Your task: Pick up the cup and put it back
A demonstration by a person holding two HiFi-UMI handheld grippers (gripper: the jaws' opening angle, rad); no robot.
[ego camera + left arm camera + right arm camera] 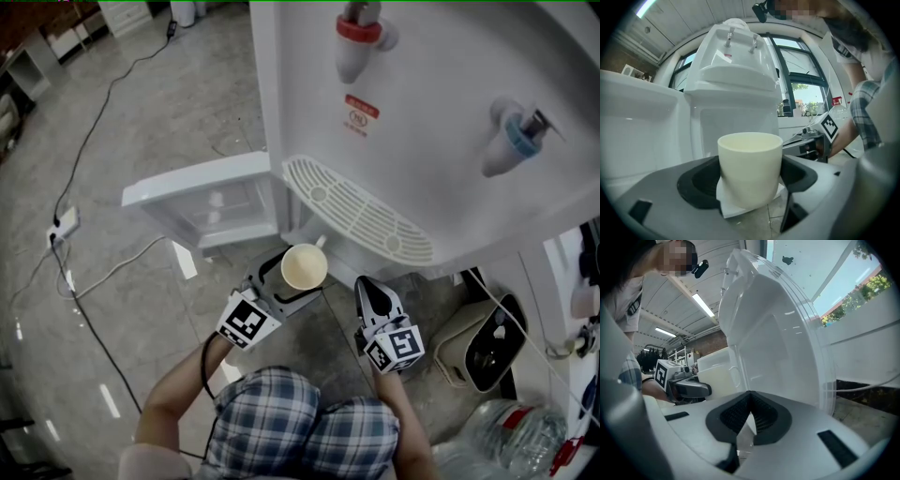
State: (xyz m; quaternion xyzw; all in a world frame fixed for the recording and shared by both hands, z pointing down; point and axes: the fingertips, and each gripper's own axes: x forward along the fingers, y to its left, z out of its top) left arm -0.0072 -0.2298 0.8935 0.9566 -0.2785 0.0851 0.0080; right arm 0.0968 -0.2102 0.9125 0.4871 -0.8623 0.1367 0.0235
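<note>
The left gripper (281, 281) clamps the cream cup (304, 266) upright, likely to carry it level below the drip tray (356, 211), while the right gripper (373, 298) waits closed (nothing in it).

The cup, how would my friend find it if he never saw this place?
Find the big white water dispenser with its red tap and blue tap. Right by its slotted drip tray, the left claw is closed around the cup. It is the only small, round, cream-coloured thing there, open at the top and empty.
</note>
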